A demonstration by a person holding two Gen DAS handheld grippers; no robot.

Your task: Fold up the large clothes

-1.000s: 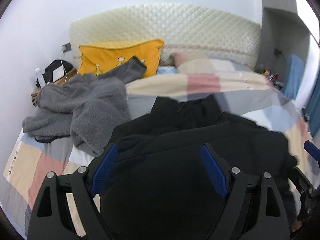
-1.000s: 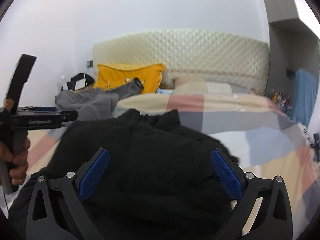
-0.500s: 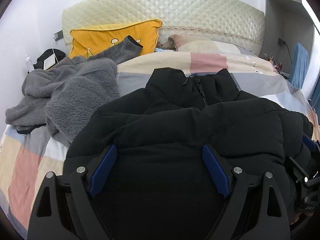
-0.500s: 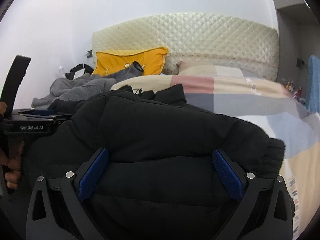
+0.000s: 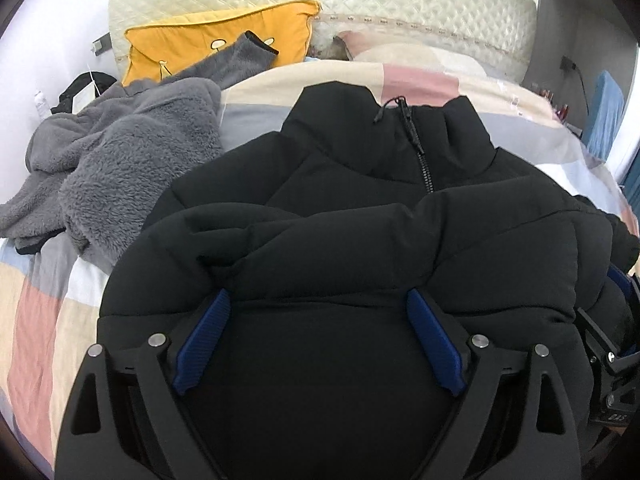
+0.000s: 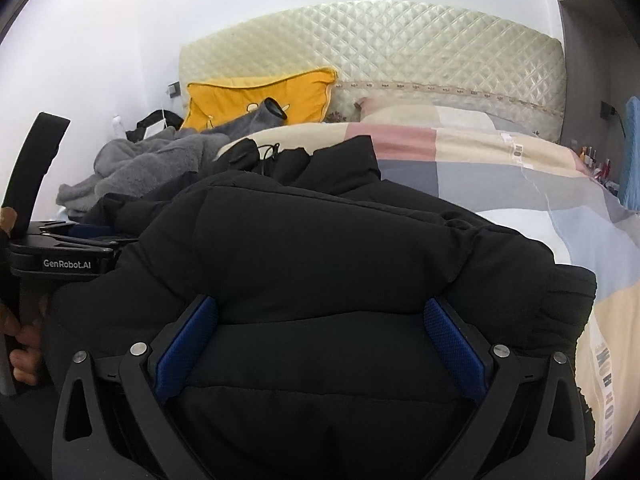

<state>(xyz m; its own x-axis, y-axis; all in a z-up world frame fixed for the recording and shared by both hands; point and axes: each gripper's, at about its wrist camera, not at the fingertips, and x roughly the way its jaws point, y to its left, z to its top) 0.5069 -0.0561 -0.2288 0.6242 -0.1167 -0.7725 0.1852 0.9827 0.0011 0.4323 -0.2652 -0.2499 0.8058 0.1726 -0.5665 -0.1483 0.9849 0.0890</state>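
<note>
Now that the black puffer jacket [image 5: 360,240] has gone from a rumpled heap to lying zipper-up on the bed [image 5: 44,304], you hold its near hem bulging between both wide-spread claws, left claw [image 5: 318,340] and right claw [image 6: 320,344], ready to fold

Both views are bright, with soft and even light. The white wall [image 6: 120,40] is almost overexposed. The black jacket [image 5: 360,260] before the fingers is dark, so its folds show weakly. The edges bend strongly and end in black corners. The picture is sharp, without motion blur.
</note>
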